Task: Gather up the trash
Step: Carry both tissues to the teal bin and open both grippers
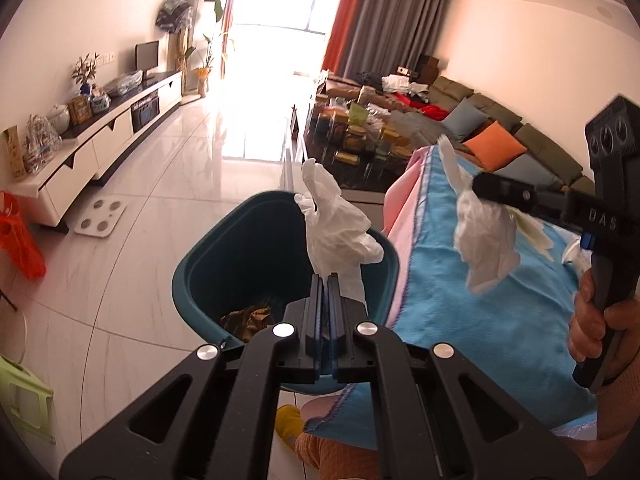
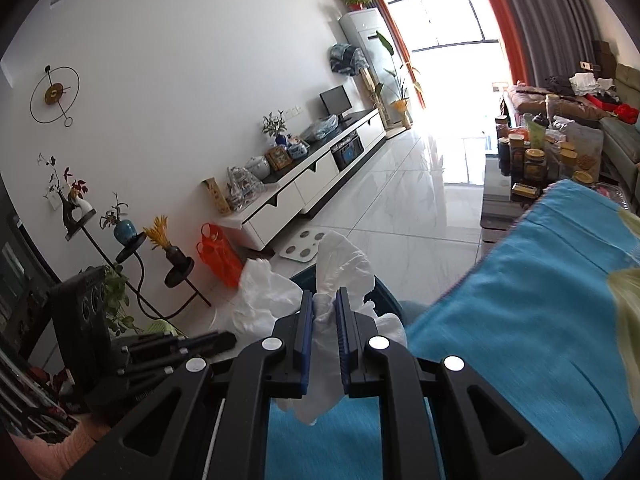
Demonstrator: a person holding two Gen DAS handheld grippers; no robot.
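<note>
Nearest to me, my left gripper (image 1: 328, 280) has its jaws pressed together on the lower end of a crumpled white tissue (image 1: 336, 224), and that wad hangs right over the open mouth of the teal plastic waste bin (image 1: 192, 280) standing on the white tiled floor (image 1: 160, 216) just beside the near left edge of the blue cloth-covered table (image 1: 500, 312). Down in the bin I can already see some brown crumpled scrap (image 1: 248, 316), so I judge part of the collecting is done. My right gripper (image 2: 324, 300) has its jaws drawn in around a second white crumpled tissue (image 2: 340, 264), pinching it above the cloth near the table's left edge; it has yet to reach the bin rim, which peeks out just past my fingers. So two pieces are in hand and neither is dropped: the left one looks ready to let go, the right one has to come across first. Farther along the cloth, toward its right edge, lies something pale yellow (image 2: 624, 300), blurred, which I cannot name; it may be more trash. Beyond, a dark low table crowded with jars (image 1: 360, 136) stands before the sofa (image 1: 520, 136).
</note>
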